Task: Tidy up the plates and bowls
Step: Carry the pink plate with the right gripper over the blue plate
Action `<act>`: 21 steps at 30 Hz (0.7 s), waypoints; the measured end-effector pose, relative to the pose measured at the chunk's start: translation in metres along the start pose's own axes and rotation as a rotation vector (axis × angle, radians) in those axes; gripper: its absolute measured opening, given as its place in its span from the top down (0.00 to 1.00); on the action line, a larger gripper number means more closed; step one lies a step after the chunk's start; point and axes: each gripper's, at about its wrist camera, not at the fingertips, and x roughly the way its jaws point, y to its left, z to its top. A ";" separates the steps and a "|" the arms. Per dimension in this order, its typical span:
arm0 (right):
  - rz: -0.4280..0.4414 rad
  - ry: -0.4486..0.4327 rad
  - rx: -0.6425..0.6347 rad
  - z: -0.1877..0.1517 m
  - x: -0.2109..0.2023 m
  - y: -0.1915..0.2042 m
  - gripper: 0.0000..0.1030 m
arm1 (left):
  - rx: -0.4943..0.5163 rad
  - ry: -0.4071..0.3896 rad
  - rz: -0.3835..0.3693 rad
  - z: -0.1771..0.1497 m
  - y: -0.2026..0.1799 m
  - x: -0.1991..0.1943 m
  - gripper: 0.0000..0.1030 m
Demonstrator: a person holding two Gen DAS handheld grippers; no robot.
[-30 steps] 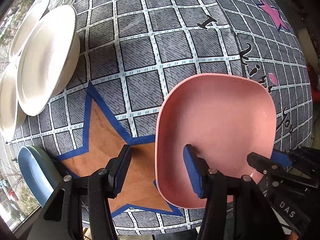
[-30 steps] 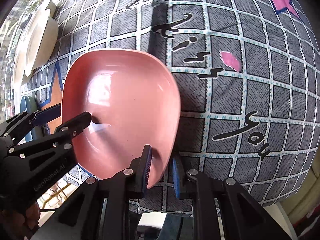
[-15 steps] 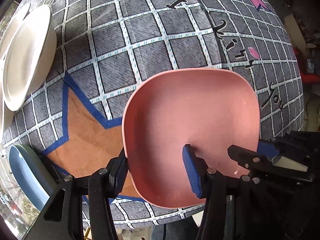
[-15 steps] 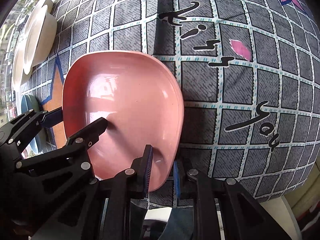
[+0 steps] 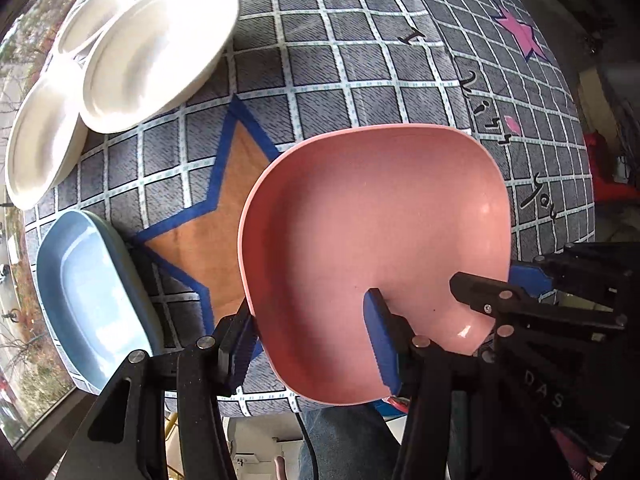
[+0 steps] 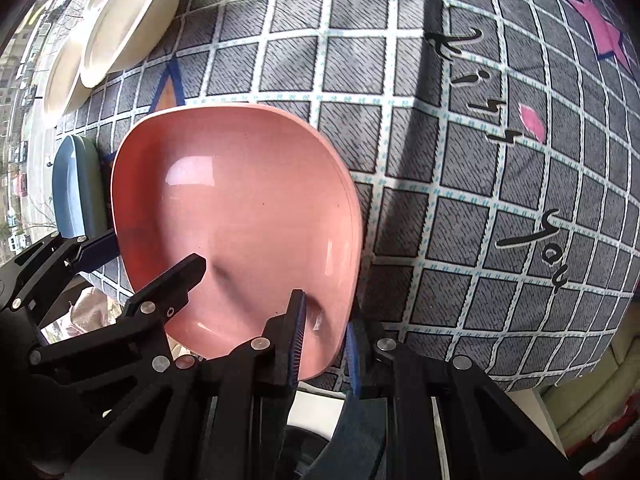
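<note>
I keep right gripper pinching near rim of pink squarish plastic plate (for carrying); left gripper closing across left rim, steadying.

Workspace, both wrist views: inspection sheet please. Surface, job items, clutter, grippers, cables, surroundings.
Surface: checked grey tablecloth with star prints and lettering.
Job's things: pink dish held between both grippers; blue dish at the table edge; three white plates overlapping at the far corner.
Clutter: nothing seen.
Grippers: right gripper shut on the pink dish's rim; left gripper straddling the opposite rim, jaws closing.
Cables: one dark cable below the left gripper.
Surroundings: window beside the table.
</note>
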 end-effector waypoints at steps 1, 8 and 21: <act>-0.004 -0.005 -0.013 0.005 -0.005 0.003 0.80 | -0.013 -0.012 -0.003 0.001 0.006 -0.005 0.47; -0.049 -0.027 -0.112 0.054 -0.027 0.044 0.80 | -0.109 -0.076 -0.024 0.003 0.056 -0.034 0.47; -0.115 -0.053 -0.301 0.124 -0.055 0.209 0.80 | -0.272 -0.145 -0.016 -0.052 0.140 -0.048 0.47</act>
